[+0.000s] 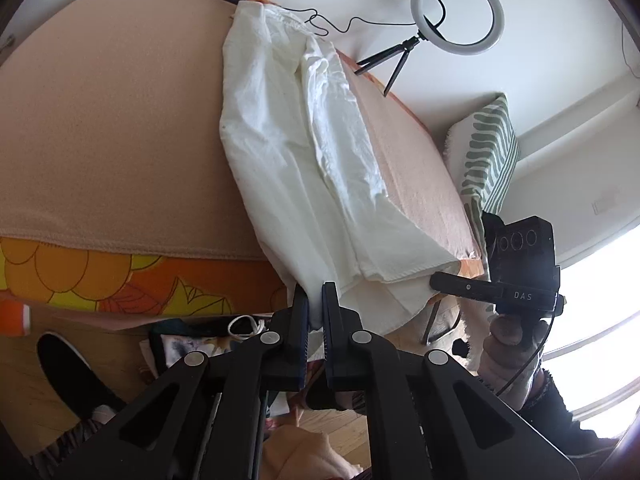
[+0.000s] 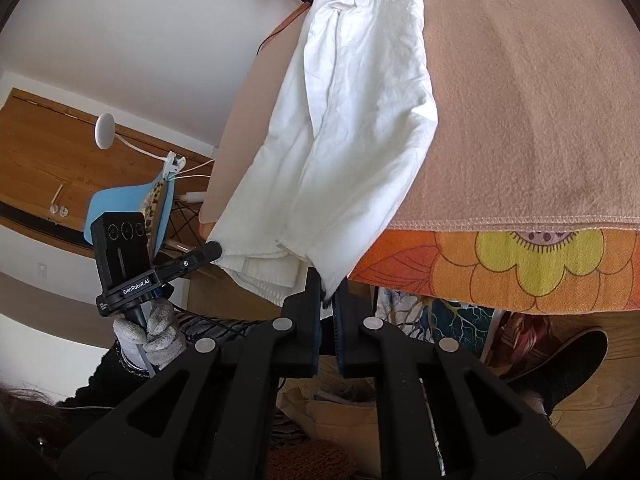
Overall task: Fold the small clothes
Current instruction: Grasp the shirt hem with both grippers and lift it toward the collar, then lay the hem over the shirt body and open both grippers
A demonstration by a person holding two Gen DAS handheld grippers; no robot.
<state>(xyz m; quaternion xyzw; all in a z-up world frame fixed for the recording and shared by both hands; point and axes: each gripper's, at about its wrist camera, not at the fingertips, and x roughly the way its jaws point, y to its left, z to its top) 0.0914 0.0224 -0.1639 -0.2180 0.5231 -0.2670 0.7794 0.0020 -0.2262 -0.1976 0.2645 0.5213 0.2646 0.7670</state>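
A white shirt (image 1: 304, 148) lies folded lengthwise on a beige blanket (image 1: 112, 128), with its hem hanging over the near edge of the table. My left gripper (image 1: 315, 300) is shut on one corner of that hem, white cloth pinched between its black pads. In the right wrist view my right gripper (image 2: 327, 292) is shut on the other hem corner of the shirt (image 2: 352, 120). Each view shows the other gripper at the side, held by a gloved hand (image 2: 148, 336), its fingers (image 1: 460, 286) at the hem.
An orange flowered cloth (image 2: 520, 264) shows under the blanket. A ring light on a small tripod (image 1: 456, 12) and a green-striped cushion (image 1: 486, 152) stand beyond the table. A blue chair (image 2: 120, 208), a dark shoe (image 1: 68, 368) and scattered items are on the wooden floor.
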